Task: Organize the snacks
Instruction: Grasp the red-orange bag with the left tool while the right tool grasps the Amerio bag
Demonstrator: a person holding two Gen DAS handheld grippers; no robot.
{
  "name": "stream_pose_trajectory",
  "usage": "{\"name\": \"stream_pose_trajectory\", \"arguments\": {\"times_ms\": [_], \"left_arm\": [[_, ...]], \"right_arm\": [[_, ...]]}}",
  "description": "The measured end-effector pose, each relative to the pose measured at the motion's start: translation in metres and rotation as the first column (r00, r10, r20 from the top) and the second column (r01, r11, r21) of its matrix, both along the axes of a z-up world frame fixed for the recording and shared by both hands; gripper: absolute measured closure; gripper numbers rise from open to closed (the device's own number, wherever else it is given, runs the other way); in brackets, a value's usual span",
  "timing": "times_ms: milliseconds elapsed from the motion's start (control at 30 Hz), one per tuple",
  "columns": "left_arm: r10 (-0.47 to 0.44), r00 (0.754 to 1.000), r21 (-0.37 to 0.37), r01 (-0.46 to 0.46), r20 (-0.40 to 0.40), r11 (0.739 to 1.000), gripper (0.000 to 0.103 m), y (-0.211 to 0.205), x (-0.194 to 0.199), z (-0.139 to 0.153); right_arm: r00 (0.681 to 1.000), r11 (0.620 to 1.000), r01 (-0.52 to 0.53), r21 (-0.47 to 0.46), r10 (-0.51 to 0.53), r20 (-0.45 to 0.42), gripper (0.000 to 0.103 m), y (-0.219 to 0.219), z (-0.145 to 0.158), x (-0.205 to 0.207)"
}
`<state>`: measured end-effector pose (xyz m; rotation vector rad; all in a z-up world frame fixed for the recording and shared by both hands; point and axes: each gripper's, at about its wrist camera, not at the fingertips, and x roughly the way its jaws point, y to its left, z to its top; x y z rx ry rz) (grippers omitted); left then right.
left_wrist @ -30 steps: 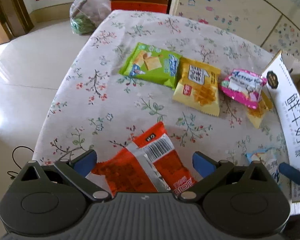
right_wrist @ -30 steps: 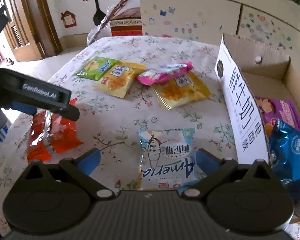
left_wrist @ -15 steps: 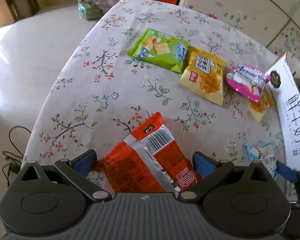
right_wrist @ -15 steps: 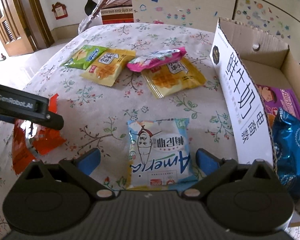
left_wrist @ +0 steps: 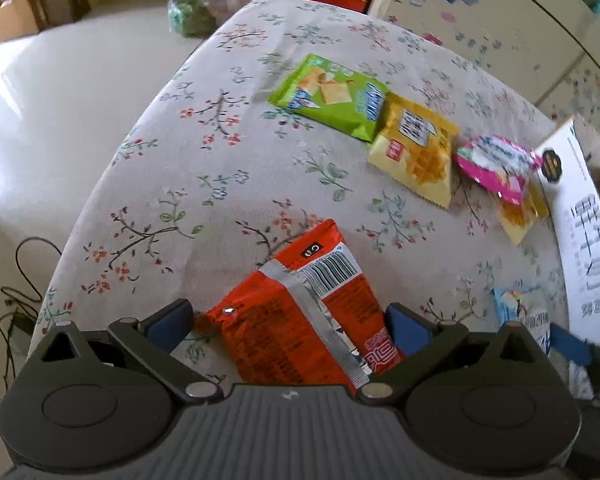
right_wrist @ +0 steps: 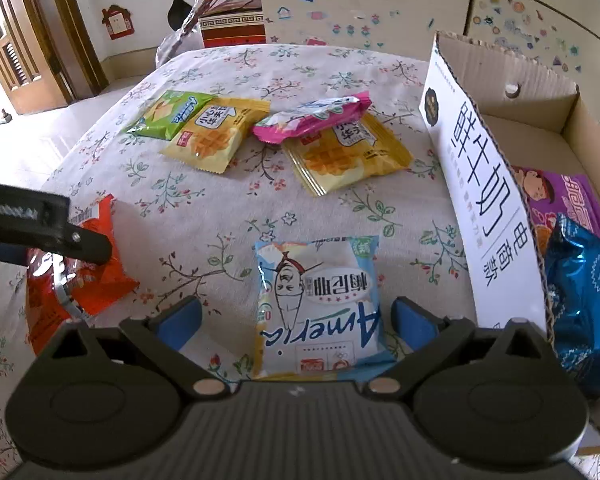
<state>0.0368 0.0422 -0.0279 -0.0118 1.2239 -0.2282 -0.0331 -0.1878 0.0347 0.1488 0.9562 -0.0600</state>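
A red snack packet (left_wrist: 300, 312) lies barcode side up on the flowered tablecloth, near the table's left front edge. My left gripper (left_wrist: 288, 322) is open and straddles it, with the right fingertip close against the packet's edge. In the right wrist view the same red packet (right_wrist: 80, 276) shows under the left gripper's finger (right_wrist: 40, 228). A blue-and-white packet (right_wrist: 320, 300) lies flat between the fingers of my open right gripper (right_wrist: 296, 322). An open cardboard box (right_wrist: 484, 200) with a white printed flap stands just to the right.
Further back lie a green packet (left_wrist: 332, 96), a yellow waffle packet (left_wrist: 416, 152), and a pink packet (left_wrist: 496, 164) on a second yellow one (left_wrist: 520, 216). The box holds a purple packet (right_wrist: 560, 200) and a blue one (right_wrist: 584, 280). The floor drops off to the left.
Both grippers have moved forward a little over their packets, so the red and the blue-and-white packet sit deeper between the fingers. Neither packet has shifted and both grippers stay open.
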Motion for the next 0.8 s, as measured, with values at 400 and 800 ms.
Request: {"name": "stream_pose_trajectory", "arguments": {"times_ms": [400,800], "left_arm": [[-0.036,0.997,-0.072,0.040,0.063,0.997,0.017,-0.008,-0.007,0.007],[-0.024,0.992,-0.181,0.047,0.126,0.982,0.018,-0.010,-0.002,0.039]], "right_arm": [[0.999,1.000,0.019,0.022,-0.020,0.051,0.052,-0.011,0.011,0.001],[0.988,0.990,0.048,0.130,-0.066,0.140,0.052,-0.025,0.043,0.000]]}}
